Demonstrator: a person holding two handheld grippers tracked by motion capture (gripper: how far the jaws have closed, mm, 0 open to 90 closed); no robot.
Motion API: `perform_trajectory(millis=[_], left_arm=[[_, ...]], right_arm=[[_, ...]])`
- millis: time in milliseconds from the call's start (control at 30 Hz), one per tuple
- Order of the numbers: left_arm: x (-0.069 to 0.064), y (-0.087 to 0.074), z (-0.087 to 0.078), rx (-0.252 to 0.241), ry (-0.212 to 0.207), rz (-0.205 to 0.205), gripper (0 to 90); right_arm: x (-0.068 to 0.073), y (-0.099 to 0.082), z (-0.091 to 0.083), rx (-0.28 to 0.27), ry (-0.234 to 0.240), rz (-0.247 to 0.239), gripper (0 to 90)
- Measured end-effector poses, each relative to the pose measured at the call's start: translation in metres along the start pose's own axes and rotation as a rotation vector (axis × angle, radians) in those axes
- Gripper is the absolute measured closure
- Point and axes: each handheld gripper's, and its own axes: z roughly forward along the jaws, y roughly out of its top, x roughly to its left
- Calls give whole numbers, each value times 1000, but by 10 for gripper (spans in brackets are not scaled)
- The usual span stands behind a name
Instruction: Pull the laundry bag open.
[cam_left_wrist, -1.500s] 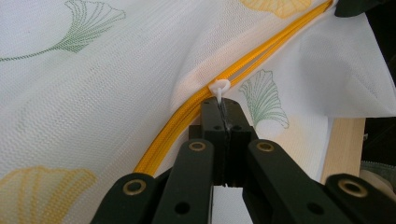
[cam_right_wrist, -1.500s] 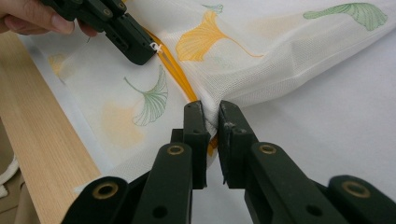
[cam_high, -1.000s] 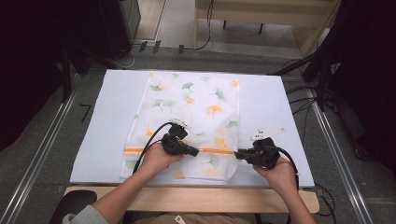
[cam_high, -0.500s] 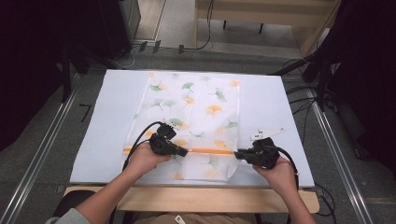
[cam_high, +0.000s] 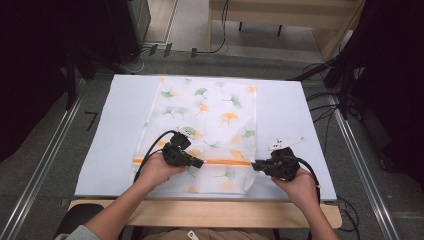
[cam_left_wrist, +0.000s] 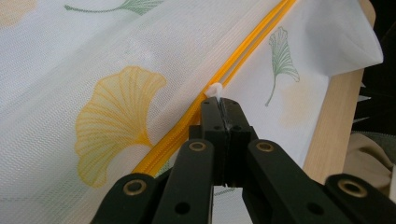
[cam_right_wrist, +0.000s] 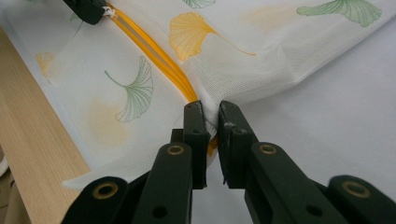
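Observation:
A white mesh bag (cam_high: 210, 110) printed with green and yellow ginkgo leaves lies flat on the white mat (cam_high: 120, 125). An orange zipper (cam_high: 225, 162) runs across its near end. My left gripper (cam_high: 200, 163) is shut on the small white zipper pull (cam_left_wrist: 215, 89), its jaws (cam_left_wrist: 220, 103) pressed together around it. At the zipper's right end, my right gripper (cam_high: 255, 165) is shut on the bag's edge, with mesh and orange tape pinched between its jaws (cam_right_wrist: 211, 109). Between the two grippers the zipper (cam_right_wrist: 154, 56) shows as two separate orange lines. The left gripper (cam_right_wrist: 86, 9) appears far off in the right gripper view.
The mat covers a wooden table whose bare front edge (cam_high: 210, 212) runs under my forearms. Metal rails (cam_high: 45, 165) flank the table on both sides. Cables and dark equipment (cam_high: 350, 85) lie on the floor beyond and to the right.
My left gripper has slid a little to the left along the zipper with the pull in it. The right gripper has stayed where it was.

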Motion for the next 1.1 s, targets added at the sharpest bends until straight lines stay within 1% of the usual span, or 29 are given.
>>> perform_trajectory(millis=[100, 233, 467, 567, 700, 900, 1033, 1067, 1100], left_arm=[[1, 0, 1, 7, 4, 3, 900], [4, -1, 0, 16, 9, -6, 900], [5, -2, -3, 16, -1, -13, 900], [7, -2, -4, 12, 4, -11, 900], [9, -5, -5, 16, 9, -20, 900], [13, -10, -13, 27, 22, -23, 900], [19, -18, -22, 27, 32, -42, 900], [21, -22, -27, 24, 35, -46, 900], [21, -22, -27, 24, 35, -46, 900]], right_arm=[[0, 0, 0, 0, 2, -1, 846], [0, 0, 0, 2, 1, -1, 847], [1, 0, 0, -1, 5, -2, 846], [1, 0, 1, -2, 6, -4, 846], [1, 0, 1, 2, 7, -3, 846], [1, 0, 1, 1, 7, -3, 846], [0, 0, 1, 7, 7, -1, 846], [0, 0, 1, 5, 7, -4, 846], [0, 0, 1, 5, 7, -4, 846]])
